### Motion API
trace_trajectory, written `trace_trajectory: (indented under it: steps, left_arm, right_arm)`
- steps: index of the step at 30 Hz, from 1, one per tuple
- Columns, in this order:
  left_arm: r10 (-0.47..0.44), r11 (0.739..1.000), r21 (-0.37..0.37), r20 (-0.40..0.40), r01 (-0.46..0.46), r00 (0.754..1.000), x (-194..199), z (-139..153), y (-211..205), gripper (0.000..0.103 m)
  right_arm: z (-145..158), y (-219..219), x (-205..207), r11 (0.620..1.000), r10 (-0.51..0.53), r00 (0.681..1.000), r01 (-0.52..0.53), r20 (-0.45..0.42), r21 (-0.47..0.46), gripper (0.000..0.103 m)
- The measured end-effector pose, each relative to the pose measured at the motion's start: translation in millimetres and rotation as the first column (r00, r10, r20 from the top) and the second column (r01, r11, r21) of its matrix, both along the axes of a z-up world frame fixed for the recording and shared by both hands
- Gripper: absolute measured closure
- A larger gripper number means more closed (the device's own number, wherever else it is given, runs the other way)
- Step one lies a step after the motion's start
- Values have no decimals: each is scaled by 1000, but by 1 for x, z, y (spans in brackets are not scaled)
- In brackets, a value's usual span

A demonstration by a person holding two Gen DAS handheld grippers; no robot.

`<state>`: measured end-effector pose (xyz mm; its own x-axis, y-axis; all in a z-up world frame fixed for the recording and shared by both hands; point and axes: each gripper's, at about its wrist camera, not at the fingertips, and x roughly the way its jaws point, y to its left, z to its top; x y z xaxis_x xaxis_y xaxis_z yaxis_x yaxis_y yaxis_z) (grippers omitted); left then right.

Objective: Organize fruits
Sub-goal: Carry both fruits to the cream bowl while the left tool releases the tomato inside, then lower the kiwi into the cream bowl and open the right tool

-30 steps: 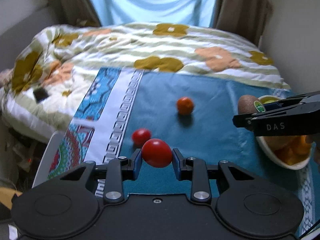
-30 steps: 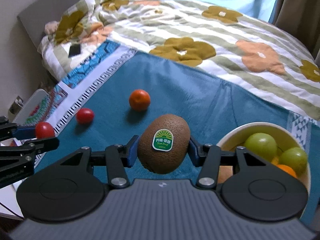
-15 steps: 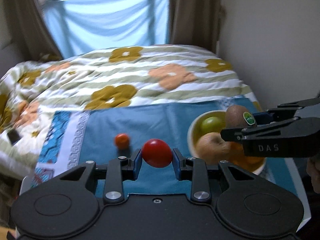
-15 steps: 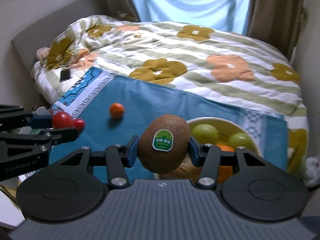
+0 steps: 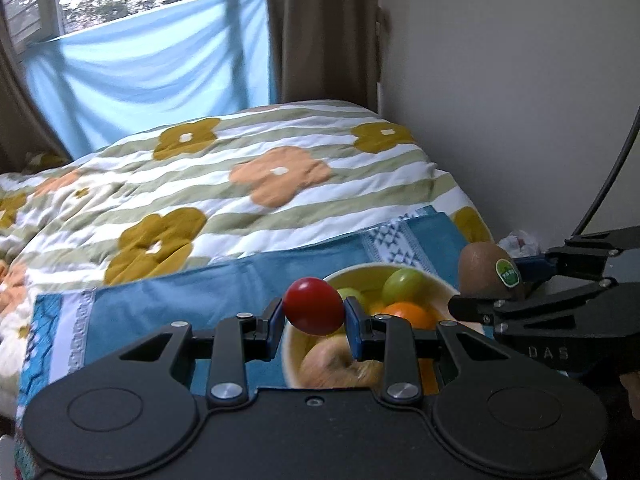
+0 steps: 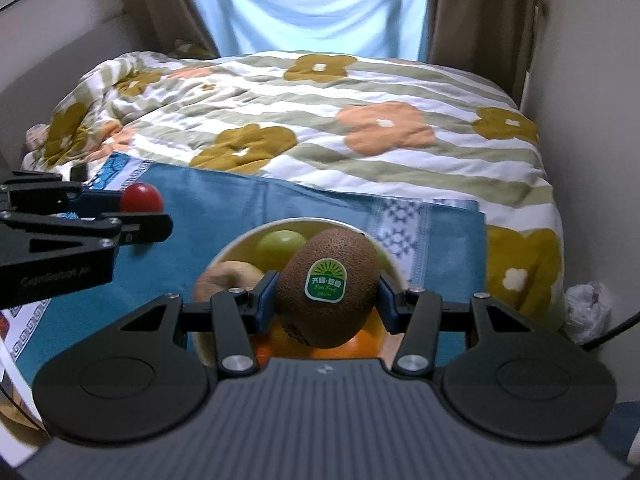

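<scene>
My left gripper (image 5: 314, 320) is shut on a red cherry tomato (image 5: 313, 311) and holds it above the near left rim of a cream fruit bowl (image 5: 352, 272). The bowl holds green fruits (image 5: 402, 284), an orange (image 5: 406, 314) and a tan apple (image 5: 340, 366). My right gripper (image 6: 328, 300) is shut on a brown kiwi (image 6: 328, 286) with a green sticker, held over the bowl (image 6: 248, 234). The right gripper also shows in the left wrist view (image 5: 486, 286), and the left gripper in the right wrist view (image 6: 140, 208).
The bowl stands on a blue cloth (image 5: 200, 292) laid over a flowered, striped quilt (image 5: 260, 172) on a bed. A wall (image 5: 500, 100) is close on the right. Curtains (image 6: 312, 4) hang behind the bed. A white bag (image 6: 588, 312) lies beside the bed.
Both grippers have moved right, from over the blue cloth to over the bowl, each keeping its fruit. The loose tomato and small orange on the cloth have left the views.
</scene>
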<state>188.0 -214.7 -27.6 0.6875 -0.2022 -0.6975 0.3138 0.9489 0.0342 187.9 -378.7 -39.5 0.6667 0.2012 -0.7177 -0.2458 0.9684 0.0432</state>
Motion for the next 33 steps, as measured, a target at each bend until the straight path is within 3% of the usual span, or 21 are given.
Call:
trace_trajectory:
  steps: [9,20,22,23,24,33]
  left_arm:
    - [-70,997,32,-33,71,997,40,-22,-42,68]
    - [-132,987,76,-91,139,987,82,-57,-62,67]
    - [-131,987,78,-84,137,988,83,-57,-62,47]
    - [-131,988,74,-75,136,989,82,-55,-61,26]
    - [-125,989,68,-58,129,990,79,-52,-58,13]
    - [-73,996,52,-21,74,997,60,-28,-28,12]
  right_arm:
    - [-14,-32,20,998,-59,998,60,-15,34,38]
    - [-31,-49,32,991,-117,992,119,-45,55,38]
    - [-33,-52,33,990,-124,991,127,-50,55,38]
    - [-35,-53,33,990,-130,990,133,-51,52,38]
    - [-35,-54,32,989,-135,990,137,-52,49,38]
    - [-36,-59,30,990,-134,990,136,-49,41,38]
